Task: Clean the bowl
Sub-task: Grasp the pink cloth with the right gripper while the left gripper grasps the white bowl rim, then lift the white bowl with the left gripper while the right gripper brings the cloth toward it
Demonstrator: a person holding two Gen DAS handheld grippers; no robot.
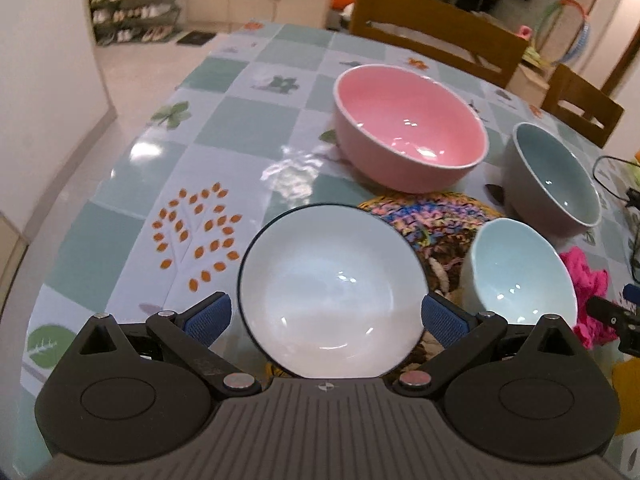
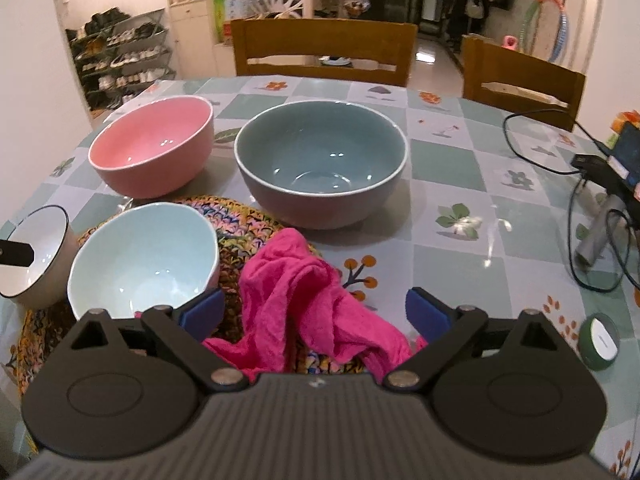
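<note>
Jaws spread wide on both sides is what we see first. Our left gripper [image 1: 327,317] has its blue pads on either side of the white bowl [image 1: 332,280] with the dark rim; whether the pads touch its wall, we cannot tell. That bowl tips toward the camera, and seen from the right wrist it leans at the table's left edge. Our right gripper [image 2: 316,314] holds nothing, its fingers open around the crumpled pink cloth [image 2: 304,300], which lies partly on the woven mat [image 2: 240,220].

Just beyond, the pale blue bowl [image 2: 144,260] sits on that mat, beside the cloth and close to the white bowl. Further back stand two larger bowls — the pink bowl [image 2: 154,148] to the left and the grey-blue bowl [image 2: 320,160] to the right, near each other but apart. All four bowls look empty inside.

Off to the right on the checked tablecloth [image 2: 460,168] lie a green tape roll [image 2: 599,342] and black cables [image 2: 532,136]. Behind the table stand wooden chairs [image 2: 324,50].
</note>
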